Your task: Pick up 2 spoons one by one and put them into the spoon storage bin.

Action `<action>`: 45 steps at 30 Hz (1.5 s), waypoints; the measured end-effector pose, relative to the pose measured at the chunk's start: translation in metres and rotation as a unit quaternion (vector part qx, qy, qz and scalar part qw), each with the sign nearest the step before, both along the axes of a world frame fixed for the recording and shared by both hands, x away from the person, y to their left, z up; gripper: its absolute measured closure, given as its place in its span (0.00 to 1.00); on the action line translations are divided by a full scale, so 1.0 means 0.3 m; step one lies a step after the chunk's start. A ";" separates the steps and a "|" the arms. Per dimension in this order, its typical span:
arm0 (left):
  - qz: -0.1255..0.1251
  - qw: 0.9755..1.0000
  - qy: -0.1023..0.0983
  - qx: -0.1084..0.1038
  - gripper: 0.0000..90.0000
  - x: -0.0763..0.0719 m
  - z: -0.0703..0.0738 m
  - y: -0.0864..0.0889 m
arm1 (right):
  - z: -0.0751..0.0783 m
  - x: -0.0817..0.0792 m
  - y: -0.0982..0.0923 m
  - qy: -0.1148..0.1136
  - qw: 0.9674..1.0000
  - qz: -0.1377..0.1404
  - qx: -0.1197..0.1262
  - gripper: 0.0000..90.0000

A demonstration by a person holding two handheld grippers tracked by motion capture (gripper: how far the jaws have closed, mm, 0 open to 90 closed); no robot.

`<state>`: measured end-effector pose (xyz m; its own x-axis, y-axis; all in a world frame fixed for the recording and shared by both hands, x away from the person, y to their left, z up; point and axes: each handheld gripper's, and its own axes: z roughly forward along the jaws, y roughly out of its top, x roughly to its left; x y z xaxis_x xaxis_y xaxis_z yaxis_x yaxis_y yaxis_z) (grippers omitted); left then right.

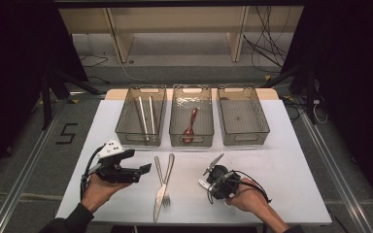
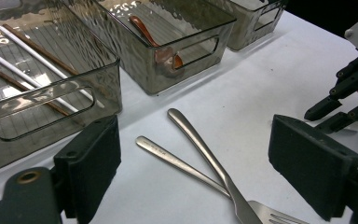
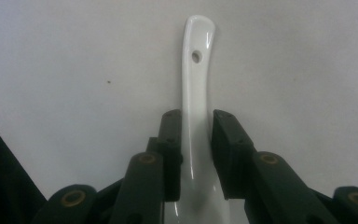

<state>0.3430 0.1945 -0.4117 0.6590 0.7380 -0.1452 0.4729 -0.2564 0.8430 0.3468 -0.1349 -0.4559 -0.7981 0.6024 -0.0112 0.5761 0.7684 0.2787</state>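
The right claw [image 3: 196,154] pinched the white china spoon [image 3: 196,93] at its handle; it looked smooth, slippery, breakable.

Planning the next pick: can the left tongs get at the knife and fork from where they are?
Probably yes: the left tongs are open, and the knife and fork lie crossed on bare table just ahead.

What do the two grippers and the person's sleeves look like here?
Both grippers are black. The left gripper carries a grey three-cornered plate with dark dots on top, and its jaws end in thick black block-shaped pads. The right gripper has narrower black jaws with brass-coloured pivot rings and trails black cable. The sleeves are dark.
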 end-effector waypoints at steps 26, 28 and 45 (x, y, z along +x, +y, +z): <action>-0.009 1.000 0.006 0.003 0.19 0.001 -0.004 -0.009 | 0.020 0.040 -0.043 -0.004 1.000 0.002 -0.011 0.95; -0.009 1.000 0.005 0.003 0.19 0.001 -0.004 -0.008 | 0.020 0.037 -0.039 -0.007 1.000 0.007 -0.016 0.95; -0.001 1.000 -0.004 -0.007 0.19 -0.001 0.002 -0.001 | 0.071 0.037 -0.060 -0.024 0.999 0.003 0.031 0.96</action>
<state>0.3427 0.1943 -0.4112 0.6617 0.7347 -0.1497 0.4659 -0.2464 0.8498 0.3581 -0.1529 -0.4346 -0.8010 0.5985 -0.0124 0.5564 0.7520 0.3533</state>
